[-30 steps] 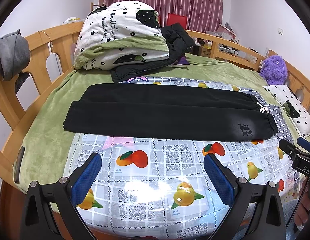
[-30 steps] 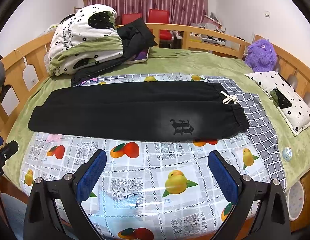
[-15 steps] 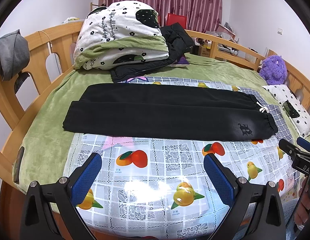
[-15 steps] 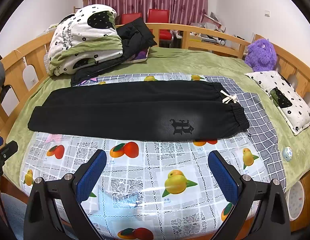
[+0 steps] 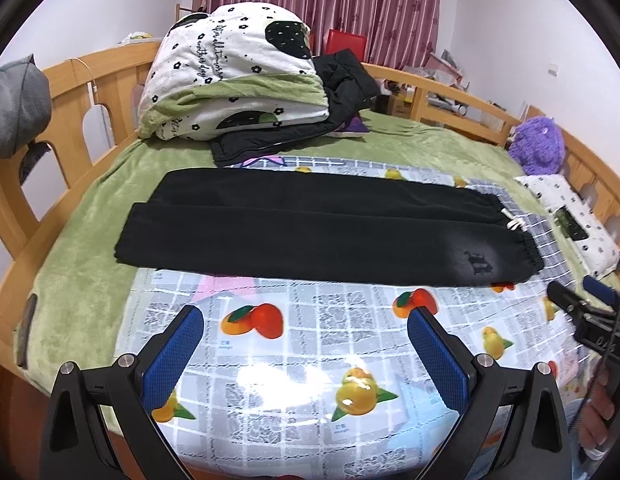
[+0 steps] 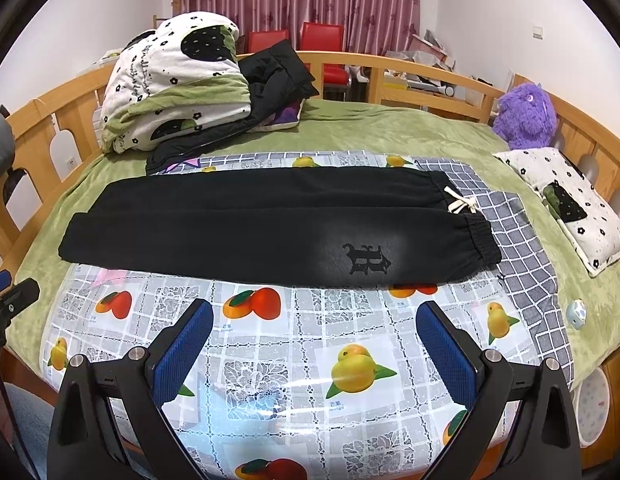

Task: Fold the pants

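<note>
While both grippers' jaws gape empty, soft black pants [image 6: 269, 232] lie flat, glossy fruit-print sheet [image 6: 310, 360] beneath.

Matt black cloth pants [image 6: 269, 232]; glossy, seemingly plastic fruit-print sheet [image 6: 293, 364]; wooden bed rail [image 6: 430, 76].

A wooden-railed bed [image 6: 426, 76] is covered by a green blanket [image 6: 390, 128], over which a fruit-printed plastic sheet [image 6: 293, 364] is spread. Black pants [image 6: 269, 228] are laid flat across the sheet, waistband to the right. A folded quilt [image 6: 169, 84], a purple plush toy [image 6: 526, 116] and a patterned pillow [image 6: 566, 200] are placed on the blanket.
</note>
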A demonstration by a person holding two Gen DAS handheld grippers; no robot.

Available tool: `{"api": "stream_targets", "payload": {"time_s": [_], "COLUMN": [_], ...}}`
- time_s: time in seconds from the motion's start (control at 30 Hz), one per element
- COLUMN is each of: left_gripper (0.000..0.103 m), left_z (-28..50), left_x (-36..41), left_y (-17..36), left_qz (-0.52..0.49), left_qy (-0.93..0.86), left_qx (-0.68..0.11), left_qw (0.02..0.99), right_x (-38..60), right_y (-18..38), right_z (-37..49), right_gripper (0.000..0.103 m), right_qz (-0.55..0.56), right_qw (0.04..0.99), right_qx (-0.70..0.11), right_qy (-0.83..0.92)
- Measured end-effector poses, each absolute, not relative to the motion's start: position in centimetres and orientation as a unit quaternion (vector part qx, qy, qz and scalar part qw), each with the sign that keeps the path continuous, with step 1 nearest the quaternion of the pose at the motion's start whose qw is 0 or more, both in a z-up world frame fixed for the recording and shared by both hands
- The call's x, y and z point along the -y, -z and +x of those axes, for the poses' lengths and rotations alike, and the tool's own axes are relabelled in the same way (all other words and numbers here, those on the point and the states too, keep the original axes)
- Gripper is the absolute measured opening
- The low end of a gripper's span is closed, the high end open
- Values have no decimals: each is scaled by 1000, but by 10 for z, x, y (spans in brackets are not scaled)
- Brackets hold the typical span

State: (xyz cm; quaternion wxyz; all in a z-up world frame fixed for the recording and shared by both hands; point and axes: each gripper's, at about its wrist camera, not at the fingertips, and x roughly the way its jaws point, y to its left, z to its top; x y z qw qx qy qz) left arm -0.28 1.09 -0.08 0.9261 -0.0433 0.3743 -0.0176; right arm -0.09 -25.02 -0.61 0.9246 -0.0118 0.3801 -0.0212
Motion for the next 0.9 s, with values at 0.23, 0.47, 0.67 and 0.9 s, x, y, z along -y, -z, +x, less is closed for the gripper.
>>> {"api": "stream_targets", "payload": {"time_s": [0.23,0.47,0.67,0.9], "left_gripper": [102,102,102,102], "left_z": [0,20,34,53], "left_x": [-21,-42,-59,-80], "left_y": [-20,-36,-33,-10], "left_qz": [-60,-80,-60,-55], "left_qy": [33,20,-6,-22], "left_qx": [-345,-340,-332,-344], "left_qw": [936,937,941,937], "right_x": [244,253,270,309], "right_y": [-3,-25,-45,-47], "right_z": [-1,10,33,60], "right_gripper": [100,99,81,81], "right_qz": [-11,1,-5,16], "right_qw": [936,945,943,942], "right_qx": [-351,-327,-333,-335], "right_qy": [-10,-18,-14,-6]}}
